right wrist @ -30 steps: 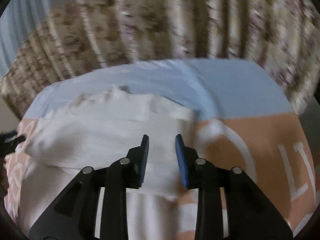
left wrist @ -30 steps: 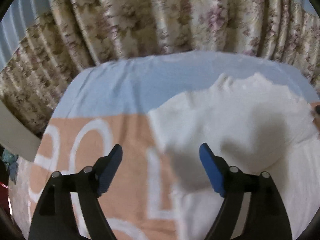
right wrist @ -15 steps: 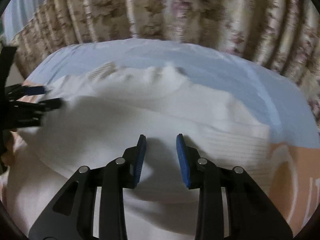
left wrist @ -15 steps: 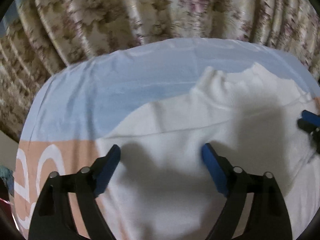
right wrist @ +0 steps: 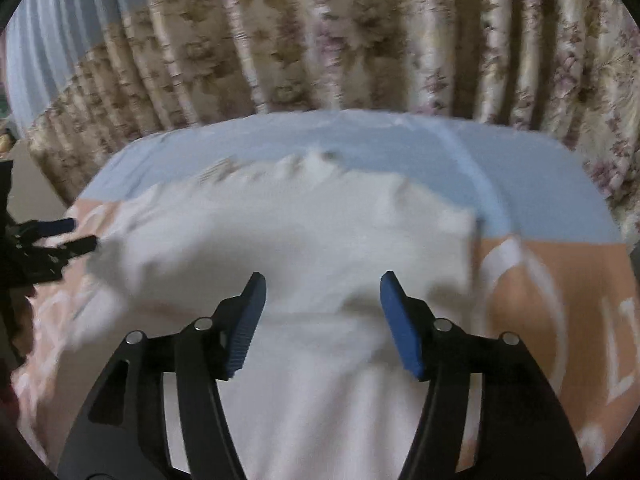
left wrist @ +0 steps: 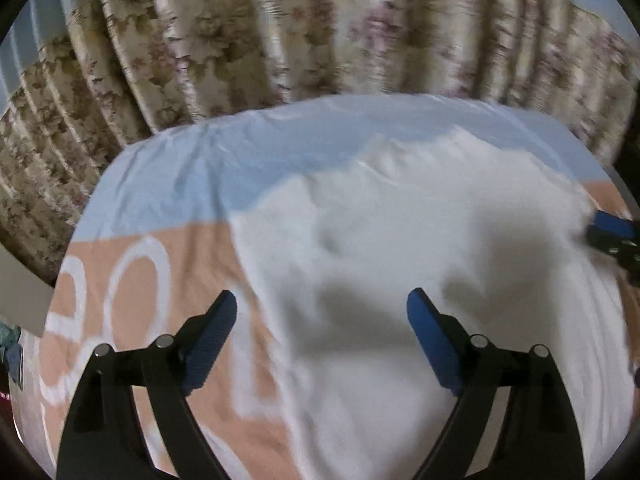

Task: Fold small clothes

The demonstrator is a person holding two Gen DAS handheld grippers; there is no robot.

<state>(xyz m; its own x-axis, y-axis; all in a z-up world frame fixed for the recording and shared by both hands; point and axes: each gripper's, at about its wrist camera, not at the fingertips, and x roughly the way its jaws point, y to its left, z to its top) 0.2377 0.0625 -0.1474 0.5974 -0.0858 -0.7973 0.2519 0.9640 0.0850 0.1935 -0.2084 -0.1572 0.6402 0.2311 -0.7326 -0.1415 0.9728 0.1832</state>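
Observation:
A white garment (left wrist: 400,240) lies spread on a bed sheet that is blue at the far end and peach with white letters nearer me. My left gripper (left wrist: 322,300) hangs wide open over the garment's left edge, with nothing between its blue pads. In the right wrist view the same white garment (right wrist: 312,240) fills the middle. My right gripper (right wrist: 322,284) is above it, its jaws opening, and no cloth is caught between them. Each gripper shows at the edge of the other's view: the right one (left wrist: 612,232) and the left one (right wrist: 60,234).
The bed sheet (left wrist: 168,176) has a blue band at the far side and a peach part (right wrist: 568,280) with white lettering. Flowered curtains (left wrist: 280,32) hang close behind the bed. A pale strip of wall or frame shows at the far left.
My right gripper's jaws have spread from nearly closed to well apart. The left view swung right over the garment, then back left, so the peach sheet shows under the left finger again.

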